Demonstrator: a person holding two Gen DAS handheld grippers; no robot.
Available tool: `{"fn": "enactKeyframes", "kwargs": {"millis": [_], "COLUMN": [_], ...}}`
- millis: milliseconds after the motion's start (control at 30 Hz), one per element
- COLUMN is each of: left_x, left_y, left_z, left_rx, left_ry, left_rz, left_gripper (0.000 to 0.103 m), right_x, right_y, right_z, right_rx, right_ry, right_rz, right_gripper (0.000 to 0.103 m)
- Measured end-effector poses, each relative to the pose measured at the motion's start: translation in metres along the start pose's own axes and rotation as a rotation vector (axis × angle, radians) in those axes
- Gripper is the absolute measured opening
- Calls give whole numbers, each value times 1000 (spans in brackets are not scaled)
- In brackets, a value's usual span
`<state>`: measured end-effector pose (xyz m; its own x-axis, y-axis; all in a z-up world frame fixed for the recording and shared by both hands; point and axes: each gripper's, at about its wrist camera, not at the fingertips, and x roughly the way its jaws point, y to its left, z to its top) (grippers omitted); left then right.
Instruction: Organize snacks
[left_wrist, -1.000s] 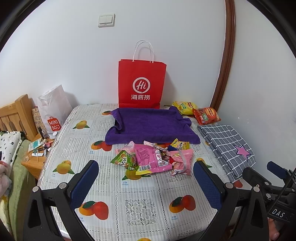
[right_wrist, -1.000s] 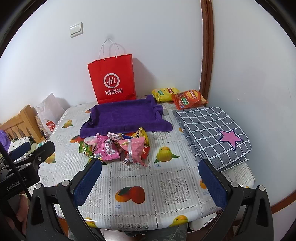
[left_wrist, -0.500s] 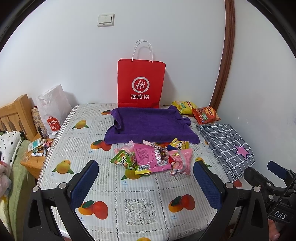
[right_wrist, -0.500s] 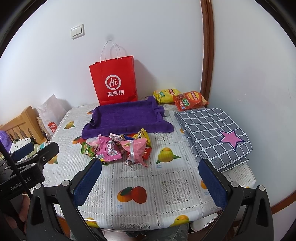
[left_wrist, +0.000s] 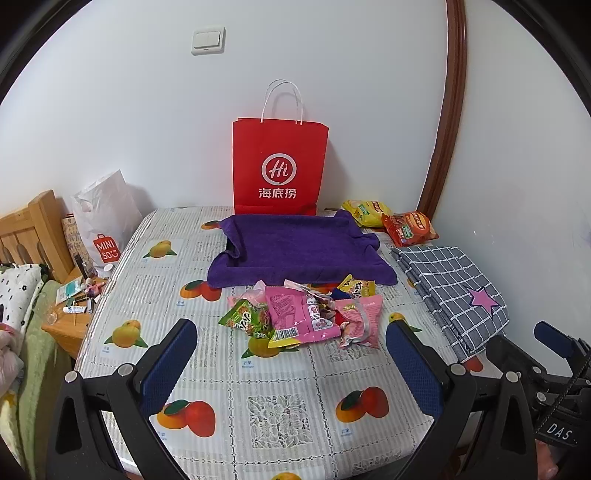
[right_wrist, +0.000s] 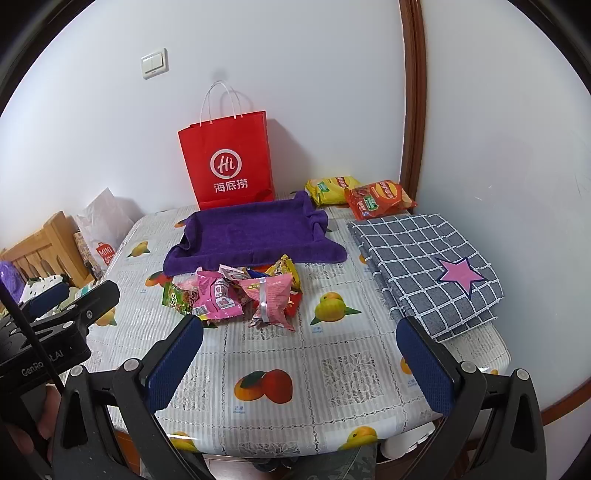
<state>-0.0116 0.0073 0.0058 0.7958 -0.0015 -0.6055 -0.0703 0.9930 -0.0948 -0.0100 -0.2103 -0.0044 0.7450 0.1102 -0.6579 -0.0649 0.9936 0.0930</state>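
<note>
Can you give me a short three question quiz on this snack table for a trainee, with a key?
1. True or false: the purple towel tray already holds snack packets.
2. Which lies at the table's right side? A) red paper bag B) checked cloth with a pink star C) white shopping bag
3. Fill in: the two chip bags lie in the far corner, beside the tray; the pile of small packets lies on the ____ side of the tray.

Key: 1 false, it is empty. 2 B. 3 near. Both the left gripper and right gripper are open, holding nothing.
</note>
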Motion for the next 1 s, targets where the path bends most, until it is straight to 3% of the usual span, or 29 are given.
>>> {"fn": "enactKeyframes", "kwargs": {"millis": [600, 1000], "left_x": [2, 33], "left_y": [-5, 4], "left_z": [0, 3], "left_rx": [16, 37], "left_ry": [4, 24], "left_rz": [-6, 20], "left_gripper": [103, 103], "right_x": [1, 38], "right_y": [0, 7], "right_z": [2, 4], "right_rx": [4, -10], "right_ry": [2, 53], "right_rz": [7, -4], "right_gripper": [103, 103]}}
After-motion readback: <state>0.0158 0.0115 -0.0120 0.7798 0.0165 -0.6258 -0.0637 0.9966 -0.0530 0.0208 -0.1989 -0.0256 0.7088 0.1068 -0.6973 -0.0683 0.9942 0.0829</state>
